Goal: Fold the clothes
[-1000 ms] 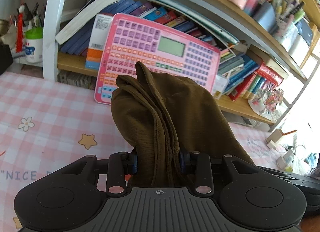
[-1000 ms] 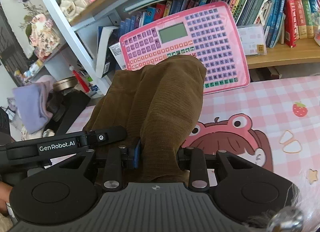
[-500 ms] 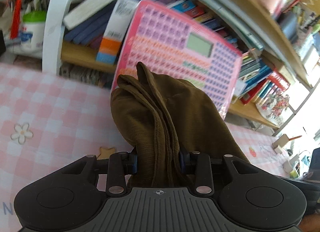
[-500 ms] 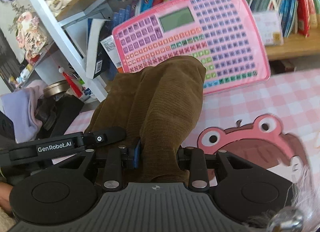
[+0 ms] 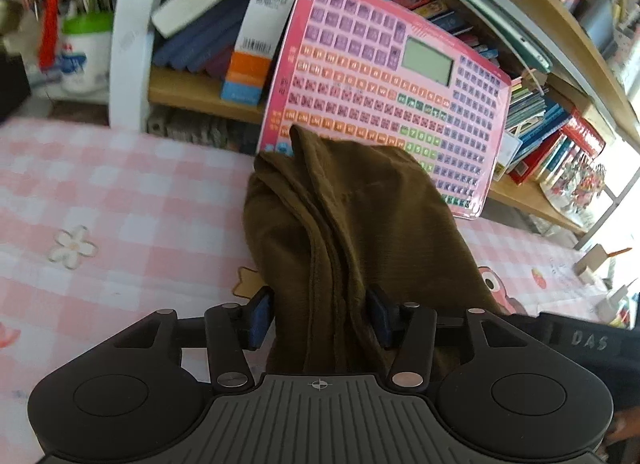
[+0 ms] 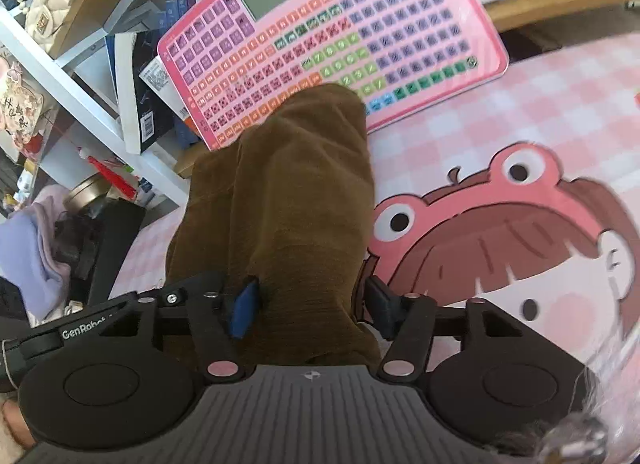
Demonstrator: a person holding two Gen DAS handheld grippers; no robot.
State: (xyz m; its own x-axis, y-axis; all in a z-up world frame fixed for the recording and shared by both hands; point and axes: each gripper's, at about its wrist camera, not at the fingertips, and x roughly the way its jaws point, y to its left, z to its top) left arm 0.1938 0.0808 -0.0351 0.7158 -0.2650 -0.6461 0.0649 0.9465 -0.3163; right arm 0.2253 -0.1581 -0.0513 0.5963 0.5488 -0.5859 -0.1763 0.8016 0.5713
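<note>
Now, on the left wrist view, a white cup [image 5: 82, 54] of pens stands far left beside a white post [image 5: 130, 36]. Right of the post, books [image 5: 208, 44] lean on a wooden shelf [image 5: 192, 94], and a pink keyboard toy [image 5: 384, 92] is propped against it. In front lies a pink checked cloth [image 5: 112, 208] with a flower print. The left gripper [image 5: 320, 314] sits low in the middle, its blue pads [image 5: 260, 316] pressed against a bunch of brown cloth [image 5: 352, 224], so it is pinching the garment. That brown cloth rises in folds ahead of the fingers and hides the lower edge of the toy. Far right, more books [image 5: 560, 144] slope on the shelf.

On the right wrist view, a lilac garment [image 6: 32, 248] is heaped far left, beside a black object I cannot identify. Above it a white bag [image 6: 46, 4] hangs by the shelf frame [image 6: 80, 104]. The other gripper's black arm, marked GenRobot, crosses low left. Next comes the toy [image 6: 332, 36], tilted against the shelf. Below it, the brown cloth [image 6: 280, 204] stands bunched between the fingers of the right gripper [image 6: 312, 304]; the blue left pad [image 6: 244, 310] and the dark right pad both touch the fabric, so this gripper is pinching it too. To the right, the table cover [image 6: 520, 112] carries a frog-hat cartoon [image 6: 500, 232].
</note>
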